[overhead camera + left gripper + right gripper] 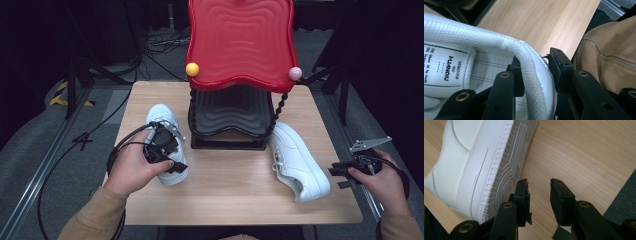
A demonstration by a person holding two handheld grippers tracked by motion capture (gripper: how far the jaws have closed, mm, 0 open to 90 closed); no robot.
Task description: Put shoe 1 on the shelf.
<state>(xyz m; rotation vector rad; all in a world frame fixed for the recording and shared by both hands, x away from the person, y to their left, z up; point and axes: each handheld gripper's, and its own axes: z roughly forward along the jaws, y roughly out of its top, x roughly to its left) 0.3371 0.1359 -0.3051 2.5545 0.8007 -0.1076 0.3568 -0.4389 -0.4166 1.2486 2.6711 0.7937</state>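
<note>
A white shoe stands at the table's left with its toe toward the far side. My left gripper comes down on its heel. In the left gripper view the padded heel collar lies between the jaws of that gripper, one jaw inside the shoe and one outside, and both pads press on it. A second white shoe lies on its side at the right, its ribbed sole turned toward my right gripper. That gripper is open just beside the sole, with bare wood between its jaws.
A rack with a wavy red top shelf and a black lower shelf stands at the table's far middle, between the shoes. A yellow ball and a pink ball cap its posts. The wooden table ends close to my right hand.
</note>
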